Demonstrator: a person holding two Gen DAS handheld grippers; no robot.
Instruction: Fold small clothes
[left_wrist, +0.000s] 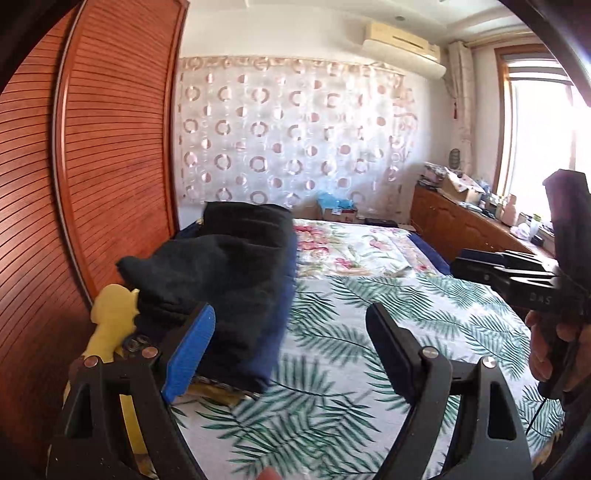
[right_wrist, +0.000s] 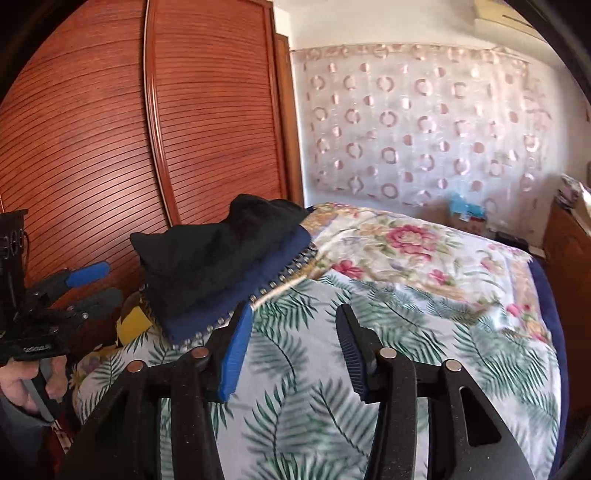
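On bed's left edge (right_wrist: 369, 295), folded clothes stack (right_wrist: 229, 258), lengthwise

Black garment (right_wrist: 221, 251) on navy one (right_wrist: 258, 291), yellow cloth (left_wrist: 110, 314) at 9 o'clock of the stack. Sheet (right_wrist: 314, 398) white with green fern leaves; quilt (right_wrist: 406, 251) pink floral. Wardrobe (right_wrist: 110, 129) reddish-brown, slatted; curtain (left_wrist: 288, 136) white with pink rings; pads (right_wrist: 236, 354) blue.
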